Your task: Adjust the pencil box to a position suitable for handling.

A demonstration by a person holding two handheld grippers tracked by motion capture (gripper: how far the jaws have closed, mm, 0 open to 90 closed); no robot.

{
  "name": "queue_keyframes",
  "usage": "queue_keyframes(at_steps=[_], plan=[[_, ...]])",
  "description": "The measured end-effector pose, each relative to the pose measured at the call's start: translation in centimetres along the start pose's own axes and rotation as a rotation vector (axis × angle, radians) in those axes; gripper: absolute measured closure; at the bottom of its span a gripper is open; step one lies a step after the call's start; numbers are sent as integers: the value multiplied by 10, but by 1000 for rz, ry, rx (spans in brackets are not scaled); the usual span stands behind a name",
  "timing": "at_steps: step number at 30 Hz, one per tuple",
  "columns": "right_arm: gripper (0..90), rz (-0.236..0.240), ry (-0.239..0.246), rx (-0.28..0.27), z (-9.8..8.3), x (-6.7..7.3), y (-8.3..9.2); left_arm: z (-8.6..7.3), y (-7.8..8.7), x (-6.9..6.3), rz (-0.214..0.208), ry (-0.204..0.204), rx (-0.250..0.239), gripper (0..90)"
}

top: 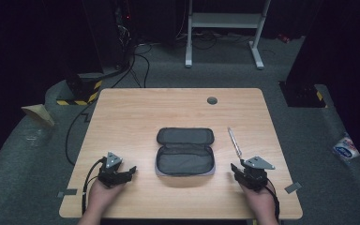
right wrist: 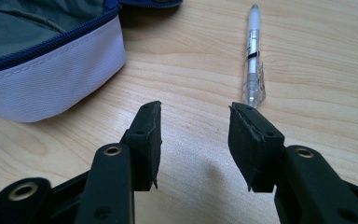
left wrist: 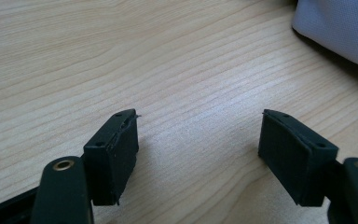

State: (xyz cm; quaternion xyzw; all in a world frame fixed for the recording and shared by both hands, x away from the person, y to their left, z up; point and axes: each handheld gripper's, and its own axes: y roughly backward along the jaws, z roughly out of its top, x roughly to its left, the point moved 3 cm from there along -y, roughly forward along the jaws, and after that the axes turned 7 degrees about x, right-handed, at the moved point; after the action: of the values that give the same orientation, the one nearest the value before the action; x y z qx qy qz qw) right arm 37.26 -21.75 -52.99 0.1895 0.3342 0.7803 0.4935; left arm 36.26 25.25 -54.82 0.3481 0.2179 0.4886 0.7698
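Just ahead of my right gripper (right wrist: 193,140) lies the pen (right wrist: 252,60), its long axis running away from the jaws toward the far edge of the table (top: 122,117), its clear clip end nearest the right-hand jaw. Left of the pen sits the open pencil case (top: 185,151), mid-table between both hands. Both grippers stand wide and empty; I judge the right the nearer to the pen, the left gripper (left wrist: 198,154) well apart beyond the case.
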Motion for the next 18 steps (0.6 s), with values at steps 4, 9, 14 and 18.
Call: queue_keyframes(at_steps=[4,9,14,18], plan=[[541,-21,0,-1,5,-1,-5,0,0,0,-2,-2,0,288],[541,-30,8,12,11,0,-8,0,0,0,-2,-3,1,288],[539,-28,-14,6,23,-4,-7,1,-1,0,-2,1,-4,288],[494,-20,-23,-9,31,-6,-7,0,0,-1,0,3,-2,289]])
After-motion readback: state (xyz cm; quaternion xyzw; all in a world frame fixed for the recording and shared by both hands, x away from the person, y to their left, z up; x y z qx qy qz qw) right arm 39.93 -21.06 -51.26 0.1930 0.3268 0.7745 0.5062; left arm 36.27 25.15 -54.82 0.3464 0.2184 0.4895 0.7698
